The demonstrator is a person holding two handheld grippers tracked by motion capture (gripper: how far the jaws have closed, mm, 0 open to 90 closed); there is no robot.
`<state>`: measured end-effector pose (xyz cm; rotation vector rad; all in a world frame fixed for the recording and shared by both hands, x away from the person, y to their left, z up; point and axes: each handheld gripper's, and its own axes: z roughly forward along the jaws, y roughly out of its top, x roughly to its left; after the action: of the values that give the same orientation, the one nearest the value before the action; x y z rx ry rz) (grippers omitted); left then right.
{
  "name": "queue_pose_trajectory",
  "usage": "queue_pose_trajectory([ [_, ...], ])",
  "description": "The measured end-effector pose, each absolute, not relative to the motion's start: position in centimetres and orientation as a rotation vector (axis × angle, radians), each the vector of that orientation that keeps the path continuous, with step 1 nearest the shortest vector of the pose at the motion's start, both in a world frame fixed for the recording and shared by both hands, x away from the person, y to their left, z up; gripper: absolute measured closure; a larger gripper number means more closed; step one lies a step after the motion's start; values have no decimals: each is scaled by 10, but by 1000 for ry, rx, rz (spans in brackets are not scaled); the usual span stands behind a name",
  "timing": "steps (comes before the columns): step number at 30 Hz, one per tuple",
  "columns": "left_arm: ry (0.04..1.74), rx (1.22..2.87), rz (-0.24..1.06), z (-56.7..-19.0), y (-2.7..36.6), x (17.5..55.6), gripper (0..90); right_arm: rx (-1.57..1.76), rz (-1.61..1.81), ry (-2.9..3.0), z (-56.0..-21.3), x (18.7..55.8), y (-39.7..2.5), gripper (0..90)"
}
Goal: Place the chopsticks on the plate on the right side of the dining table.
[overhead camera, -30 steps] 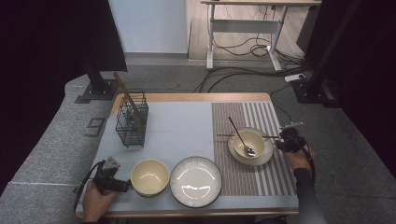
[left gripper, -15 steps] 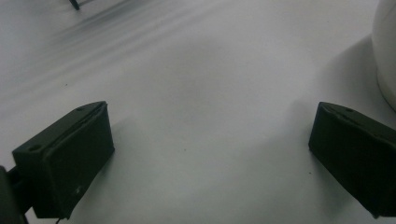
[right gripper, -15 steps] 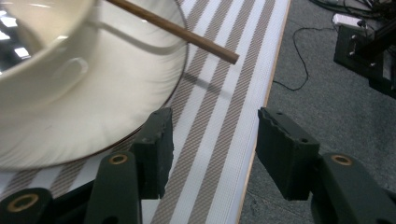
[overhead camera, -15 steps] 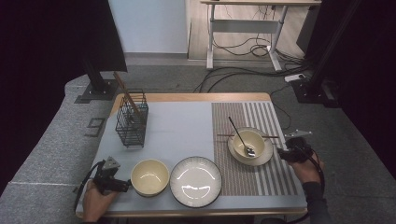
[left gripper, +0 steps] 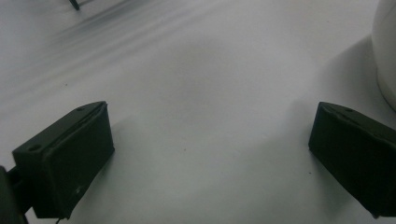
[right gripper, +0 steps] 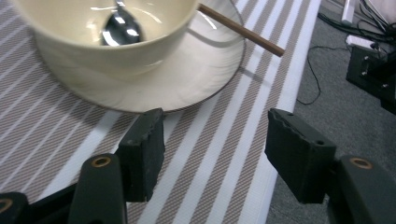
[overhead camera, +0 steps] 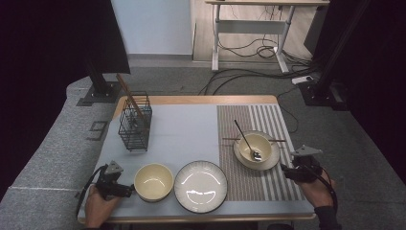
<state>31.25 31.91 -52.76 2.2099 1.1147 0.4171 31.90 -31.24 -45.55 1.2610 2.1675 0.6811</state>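
My right gripper (overhead camera: 286, 171) is open and empty at the table's right edge, just short of a cream bowl (overhead camera: 255, 147) on a saucer (overhead camera: 270, 160). In the right gripper view its jaws (right gripper: 215, 123) stand wide over the striped mat (right gripper: 56, 130), with the saucer (right gripper: 196, 79) right ahead. A metal spoon (right gripper: 114, 28) lies in that bowl (right gripper: 93, 51), and a brown chopstick (right gripper: 243, 31) rests across the saucer. My left gripper (overhead camera: 129, 190) is open beside a larger cream bowl (overhead camera: 153, 181). In the left gripper view (left gripper: 210, 135) its jaws are over the bare white mat.
A white plate (overhead camera: 200, 186) sits at the front centre between the two bowls. A black wire basket (overhead camera: 135, 123) with a wooden stick in it stands at the back left. The table's right edge (right gripper: 275, 154) drops to a grey floor with cables.
My right gripper has drawn back from beside the bowl and saucer toward the near right edge of the table. The left gripper has stayed still.
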Motion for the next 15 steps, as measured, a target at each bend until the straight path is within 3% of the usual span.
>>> queue_pose_trajectory([
  [15,1114,2209,422,-528,319,312,0,1163,793,2241,-451,285,-276,257],
])
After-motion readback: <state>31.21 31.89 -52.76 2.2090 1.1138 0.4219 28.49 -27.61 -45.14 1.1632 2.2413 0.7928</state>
